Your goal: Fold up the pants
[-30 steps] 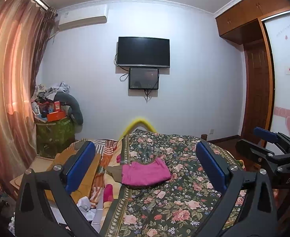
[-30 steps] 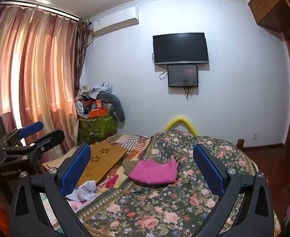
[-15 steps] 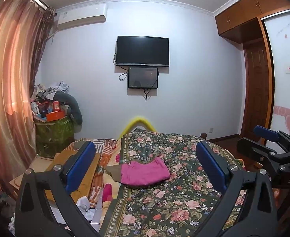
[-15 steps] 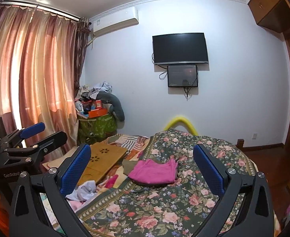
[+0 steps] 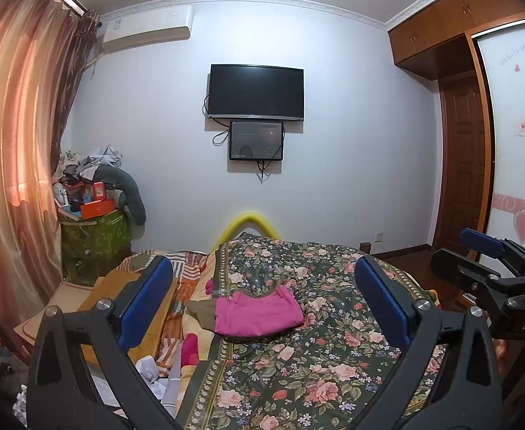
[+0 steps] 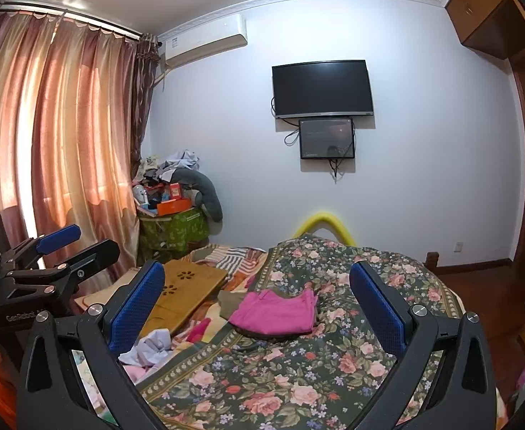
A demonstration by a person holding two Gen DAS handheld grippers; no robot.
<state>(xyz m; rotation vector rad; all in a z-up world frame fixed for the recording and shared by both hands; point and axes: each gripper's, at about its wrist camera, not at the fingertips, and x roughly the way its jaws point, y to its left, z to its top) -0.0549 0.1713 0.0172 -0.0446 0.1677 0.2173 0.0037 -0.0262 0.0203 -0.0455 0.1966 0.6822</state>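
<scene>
We look along a bed [image 5: 334,365] under a dark floral cover, toward a pale wall with a television [image 5: 256,92] and a smaller screen [image 5: 256,140] below it. Curtains [image 6: 58,150] hang off to the left of our fingers, a wooden wardrobe [image 5: 456,25] to the right. The pink pants [image 5: 257,312] lie bunched on the cover, well ahead of and between the fingers. Our left gripper [image 5: 262,304] and right gripper [image 6: 259,304] both hold their fingers spread wide, gripping nothing. Bare cover stretches between fingers and pants; a wooden board [image 6: 187,290] and loose clothes [image 6: 148,347] crowd the bed's left edge.
</scene>
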